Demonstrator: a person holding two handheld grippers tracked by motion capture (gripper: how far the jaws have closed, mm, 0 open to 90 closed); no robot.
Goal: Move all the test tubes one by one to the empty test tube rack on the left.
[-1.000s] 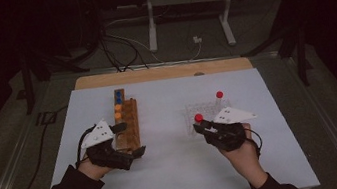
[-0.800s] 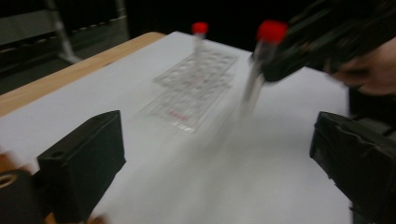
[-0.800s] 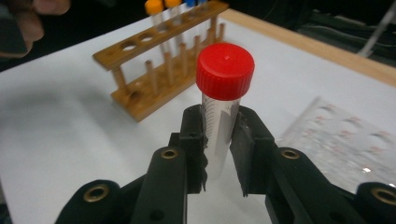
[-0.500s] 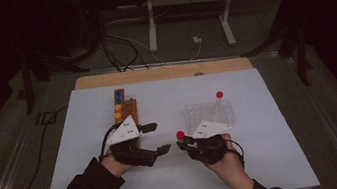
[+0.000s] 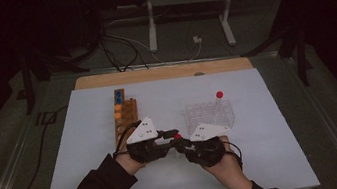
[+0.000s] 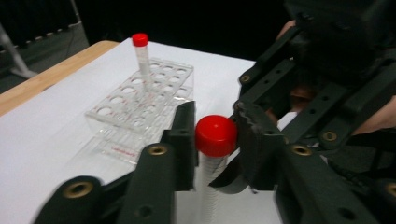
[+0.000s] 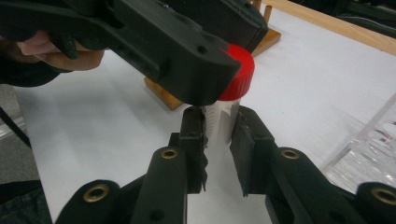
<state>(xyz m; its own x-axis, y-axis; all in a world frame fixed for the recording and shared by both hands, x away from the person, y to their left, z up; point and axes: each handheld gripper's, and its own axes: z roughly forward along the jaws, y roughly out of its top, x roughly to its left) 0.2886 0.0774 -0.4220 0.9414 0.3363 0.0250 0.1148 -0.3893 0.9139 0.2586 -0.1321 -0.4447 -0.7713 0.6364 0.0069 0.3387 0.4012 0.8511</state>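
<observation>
Your right gripper (image 7: 217,140) clamps the upright tube (image 7: 222,123) (long axis vertical) while your left gripper (image 6: 215,140) pinches its red cap (image 6: 215,135) directly above.

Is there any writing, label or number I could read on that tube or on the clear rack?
Nothing can be read.
Clear rack: small red print on its front wall, too blurred to read.
Red-capped tube: faint scale marks on its side, no digits legible.
Left gripper and right gripper: no lettering visible.
</observation>
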